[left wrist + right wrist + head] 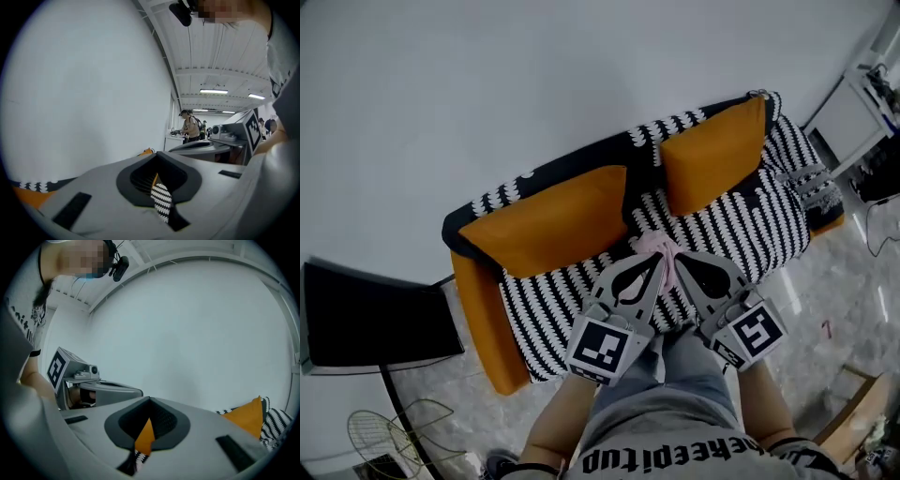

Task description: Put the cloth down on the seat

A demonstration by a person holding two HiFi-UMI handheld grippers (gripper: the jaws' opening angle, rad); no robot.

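A small pink cloth [652, 245] hangs bunched over the middle of the sofa seat [572, 295], which has a black-and-white striped cover. In the head view my left gripper [659, 258] and right gripper [680, 256] meet at it tip to tip, each shut on the cloth. Their jaws lie closed together in the left gripper view [157, 154] and the right gripper view [150, 400]. The cloth itself is hidden in both gripper views. Only striped cover and orange cushion show through the jaw windows.
Two orange cushions [553, 220] [712, 155] lean on the sofa back under a white wall. A grey striped bundle [813, 185] lies on the sofa's right end. A dark panel [375, 314] and a wire frame [398, 427] stand left; a cardboard box [862, 412] lies right.
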